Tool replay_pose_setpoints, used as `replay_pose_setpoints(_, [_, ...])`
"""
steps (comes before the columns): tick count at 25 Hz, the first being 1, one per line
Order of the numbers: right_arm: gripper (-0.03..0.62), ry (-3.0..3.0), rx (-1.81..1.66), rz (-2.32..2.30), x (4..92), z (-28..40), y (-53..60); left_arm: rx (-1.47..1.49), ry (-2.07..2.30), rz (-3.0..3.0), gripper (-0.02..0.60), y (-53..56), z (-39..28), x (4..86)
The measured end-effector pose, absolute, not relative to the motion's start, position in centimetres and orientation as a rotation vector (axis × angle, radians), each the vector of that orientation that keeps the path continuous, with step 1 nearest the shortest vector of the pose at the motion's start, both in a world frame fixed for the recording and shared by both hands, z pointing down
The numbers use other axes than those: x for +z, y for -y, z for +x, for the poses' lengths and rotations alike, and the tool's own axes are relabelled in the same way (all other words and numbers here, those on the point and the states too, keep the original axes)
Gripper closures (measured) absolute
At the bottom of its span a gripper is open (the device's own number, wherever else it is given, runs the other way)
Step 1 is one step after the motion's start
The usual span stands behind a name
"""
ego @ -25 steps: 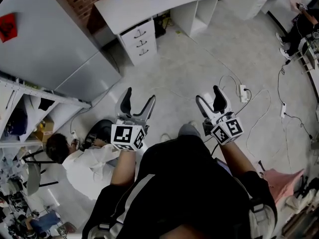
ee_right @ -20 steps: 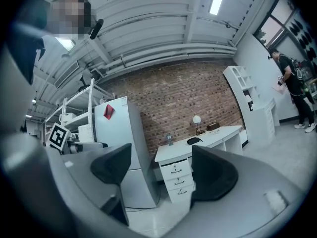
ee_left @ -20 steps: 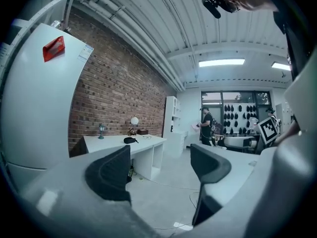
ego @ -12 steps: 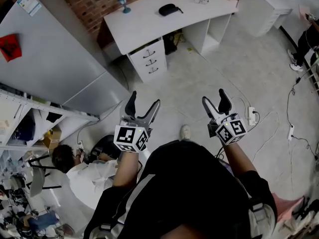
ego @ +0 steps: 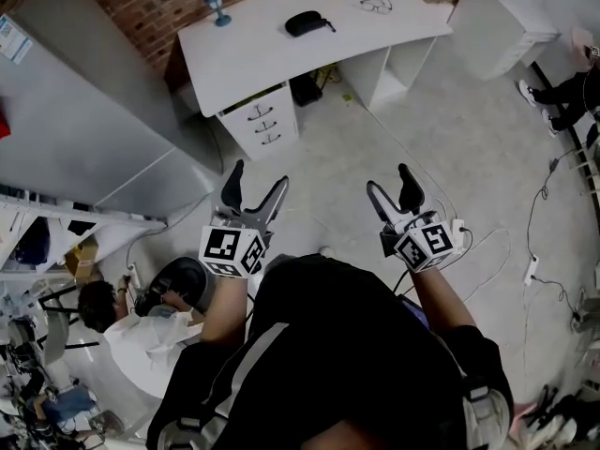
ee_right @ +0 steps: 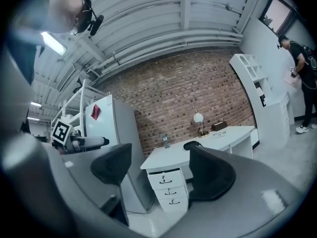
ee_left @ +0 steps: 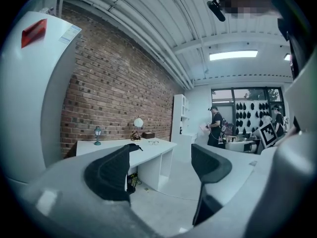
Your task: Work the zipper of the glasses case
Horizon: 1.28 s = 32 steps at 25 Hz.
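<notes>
While the white desk [ego: 244, 59] lies well ahead, the left gripper [ego: 258, 178] stands with jaws apart and nothing between them. On the desk rests the dark glasses case [ego: 305, 22], probably light, semi-stiff and apt to slide. It likely wants one gripper pinching its body and the other on the small zipper pull. The right gripper [ego: 389, 180] is likewise spread and empty.

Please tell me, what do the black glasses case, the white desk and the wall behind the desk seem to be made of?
The glasses case looks matte black, perhaps fabric or a soft shell, but it is too small to be sure. The desk has a smooth, even white top, probably laminated board. The wall is bare red-brown brick with visible mortar lines.
</notes>
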State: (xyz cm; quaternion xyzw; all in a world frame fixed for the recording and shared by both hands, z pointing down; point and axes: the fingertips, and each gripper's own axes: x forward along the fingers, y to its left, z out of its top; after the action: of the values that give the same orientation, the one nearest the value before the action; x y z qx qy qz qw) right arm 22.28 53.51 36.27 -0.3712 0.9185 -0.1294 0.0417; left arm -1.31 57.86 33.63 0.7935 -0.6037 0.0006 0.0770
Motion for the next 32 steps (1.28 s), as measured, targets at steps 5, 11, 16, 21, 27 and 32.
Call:
replay_pose_setpoints(5, [0.238, -2.763, -0.446, -1.191, 37.1, 24.6, -50.3, 0.043, 1.763, 2.39, 0.187, -54.4, 0.5, 34.7])
replay_pose_setpoints(11, [0.238, -2.735, -0.465, -1.236, 38.0, 24.6, -46.6, 0.052, 1.731, 2.43, 0.187, -50.1, 0.4, 35.0])
replay_pose_setpoints(16, [0.238, -2.737, -0.427, -1.279, 38.2, 22.8, -42.9, 0.027, 1.659, 2.484, 0.187, -44.5, -0.8, 35.8])
replay_pose_setpoints(21, [0.241, -2.708, -0.402, -1.335, 36.8, 20.8, -37.6, 0.003, 1.575, 2.561, 0.187, -38.1, -2.4, 34.5])
replay_pose_setpoints(27, [0.243, -2.699, -0.357, -1.384, 35.8, 16.5, -31.8, 0.01, 1.516, 2.587, 0.187, -31.6, -6.8, 34.6])
replay_pose_setpoints(32, [0.243, -2.681, -0.388, -1.393, 36.1, 13.1, -27.3, 0.055, 1.477, 2.607, 0.187, -26.8, -9.8, 35.2])
